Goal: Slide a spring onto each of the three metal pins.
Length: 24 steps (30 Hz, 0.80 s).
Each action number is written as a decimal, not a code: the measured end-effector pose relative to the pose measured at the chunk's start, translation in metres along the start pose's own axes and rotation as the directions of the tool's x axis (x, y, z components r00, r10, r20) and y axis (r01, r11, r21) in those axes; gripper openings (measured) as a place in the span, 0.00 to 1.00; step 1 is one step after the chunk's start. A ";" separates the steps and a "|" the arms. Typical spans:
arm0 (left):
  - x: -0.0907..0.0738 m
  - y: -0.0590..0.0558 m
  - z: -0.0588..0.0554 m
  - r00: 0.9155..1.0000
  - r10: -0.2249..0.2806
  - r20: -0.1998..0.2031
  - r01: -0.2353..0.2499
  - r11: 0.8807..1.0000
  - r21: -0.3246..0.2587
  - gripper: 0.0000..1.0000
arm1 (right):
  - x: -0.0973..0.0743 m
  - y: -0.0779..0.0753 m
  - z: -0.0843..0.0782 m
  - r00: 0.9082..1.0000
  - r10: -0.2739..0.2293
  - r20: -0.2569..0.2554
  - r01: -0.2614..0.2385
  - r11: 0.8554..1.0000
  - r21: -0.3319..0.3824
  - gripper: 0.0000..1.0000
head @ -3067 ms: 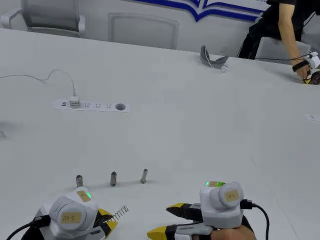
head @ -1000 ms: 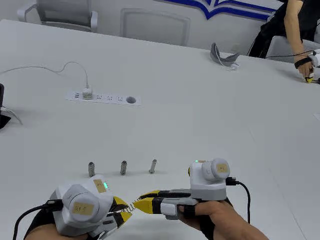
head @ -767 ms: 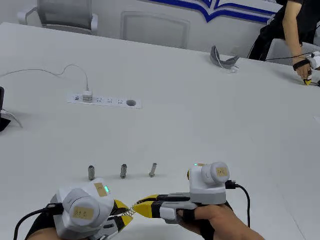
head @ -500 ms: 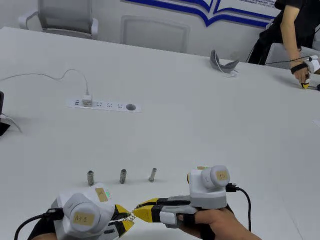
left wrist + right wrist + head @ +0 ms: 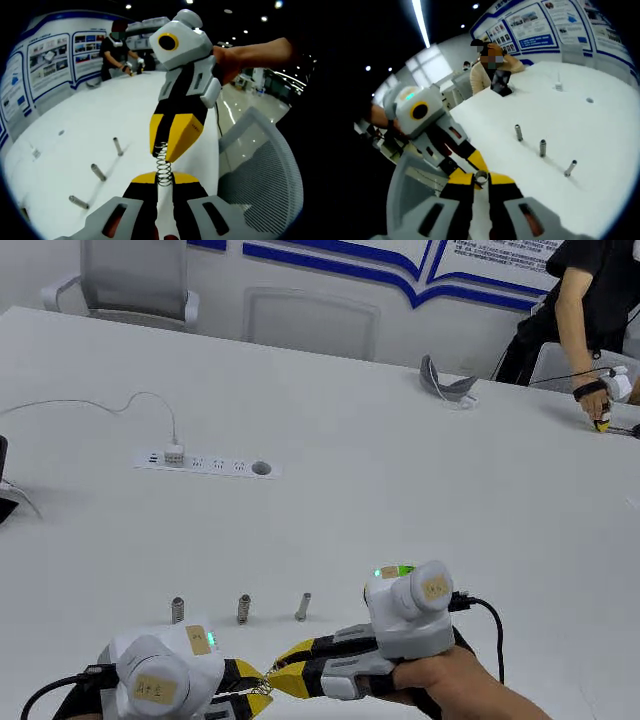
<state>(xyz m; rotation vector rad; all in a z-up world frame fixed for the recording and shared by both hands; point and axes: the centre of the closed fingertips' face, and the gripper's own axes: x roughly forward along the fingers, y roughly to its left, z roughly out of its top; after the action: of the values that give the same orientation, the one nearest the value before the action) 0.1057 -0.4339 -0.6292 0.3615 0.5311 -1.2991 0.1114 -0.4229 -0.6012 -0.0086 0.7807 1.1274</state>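
Three metal pins stand in a row on the white table [image 5: 400, 470]. The left pin [image 5: 177, 609] and the middle pin [image 5: 243, 608] each wear a spring; the right pin [image 5: 303, 606] is bare. My left gripper [image 5: 255, 698] is shut on one end of a loose spring [image 5: 265, 688] near the table's front edge. My right gripper [image 5: 277, 678] comes in from the right, shut on the spring's other end. In the left gripper view the spring [image 5: 163, 162] rises from my left gripper [image 5: 162, 178] into the right gripper's yellow jaws. In the right gripper view the spring's end [image 5: 480, 175] shows as a ring at my right gripper [image 5: 480, 181].
A white power strip [image 5: 205, 462] with a plugged cable lies behind the pins on the left. A grey curved object [image 5: 445, 380] lies far back. Chairs [image 5: 310, 320] line the far edge, and a person [image 5: 585, 300] works at the far right corner.
My right gripper has crossed over to the left gripper and shut on the free end of the spring. The head camera has tilted, so the whole scene has shifted.
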 end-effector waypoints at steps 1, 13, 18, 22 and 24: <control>0.000 -0.002 0.001 1.000 -0.005 0.002 0.005 1.000 0.006 0.09 | 0.000 0.003 0.000 1.000 0.006 -0.019 -0.007 1.000 -0.030 0.12; 0.003 -0.015 0.010 0.999 -0.045 -0.006 0.045 0.994 0.103 0.09 | -0.007 0.015 -0.006 0.971 0.026 -0.239 -0.101 0.946 -0.308 0.12; 0.003 -0.018 0.014 0.998 -0.058 -0.004 0.058 0.991 0.118 0.09 | -0.008 0.019 -0.007 0.951 0.020 -0.309 -0.143 0.914 -0.380 0.12; 0.003 -0.021 0.015 0.998 -0.068 -0.006 0.068 0.989 0.129 0.09 | -0.008 0.022 -0.010 0.934 0.013 -0.358 -0.176 0.887 -0.427 0.12; 0.002 -0.022 0.017 0.997 -0.072 -0.005 0.072 0.990 0.125 0.09 | -0.007 0.022 -0.012 0.929 0.011 -0.369 -0.183 0.883 -0.433 0.12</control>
<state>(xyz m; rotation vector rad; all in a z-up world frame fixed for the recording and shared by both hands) 0.0878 -0.4500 -0.6158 0.4503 0.4681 -1.4058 0.0853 -0.4231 -0.5982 -0.5988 0.8210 1.4121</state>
